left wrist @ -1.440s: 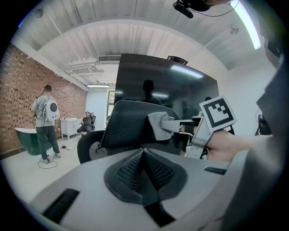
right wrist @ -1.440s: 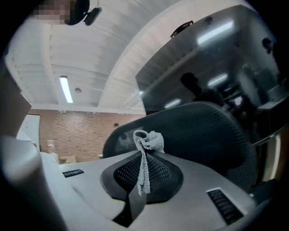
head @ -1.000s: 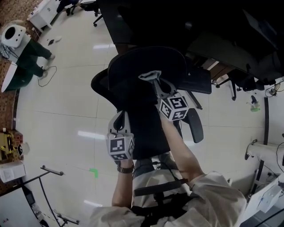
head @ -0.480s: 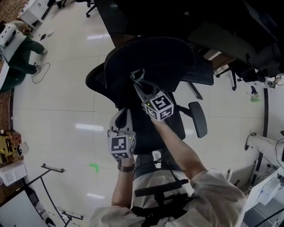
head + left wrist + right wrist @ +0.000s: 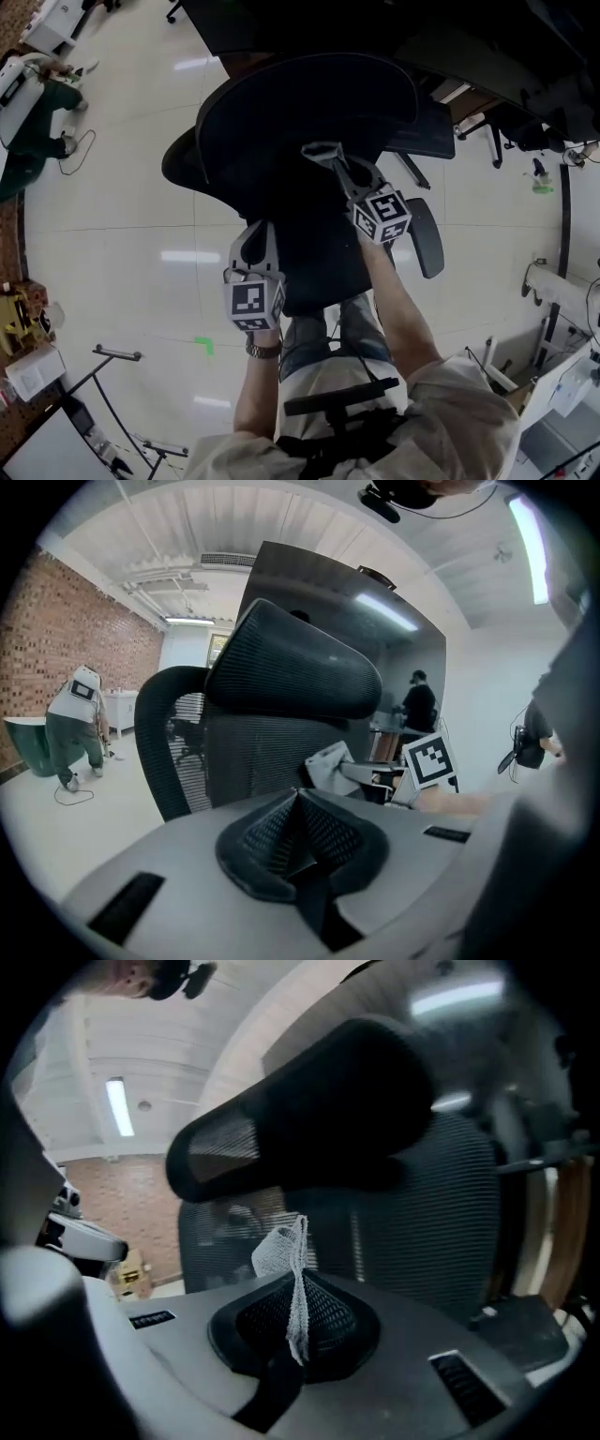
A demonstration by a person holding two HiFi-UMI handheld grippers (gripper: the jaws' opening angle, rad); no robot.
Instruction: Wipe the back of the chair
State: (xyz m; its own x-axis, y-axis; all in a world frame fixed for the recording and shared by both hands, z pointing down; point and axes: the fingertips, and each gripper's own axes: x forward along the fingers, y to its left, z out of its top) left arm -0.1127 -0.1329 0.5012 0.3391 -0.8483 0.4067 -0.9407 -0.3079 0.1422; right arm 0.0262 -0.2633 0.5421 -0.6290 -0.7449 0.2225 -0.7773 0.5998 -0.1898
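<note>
Right claw (image 5: 295, 1312) pinches a grey cloth (image 5: 279, 1246), held at the chair back (image 5: 422, 1213) directly ahead of it. Left claw (image 5: 300, 822) is pressed together, empty, also facing the back. Wiping appears under way; area already covered cannot be judged.

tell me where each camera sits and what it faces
Head view: on the person's head, looking down on the chair back; forearms, left gripper, right gripper show.
Left gripper view: rides that gripper, facing the headrest; shut fingers show.
Right gripper view: rides that gripper, facing the chair back; fingers pinching the cloth show.
Both gripper views share the headrest.
</note>
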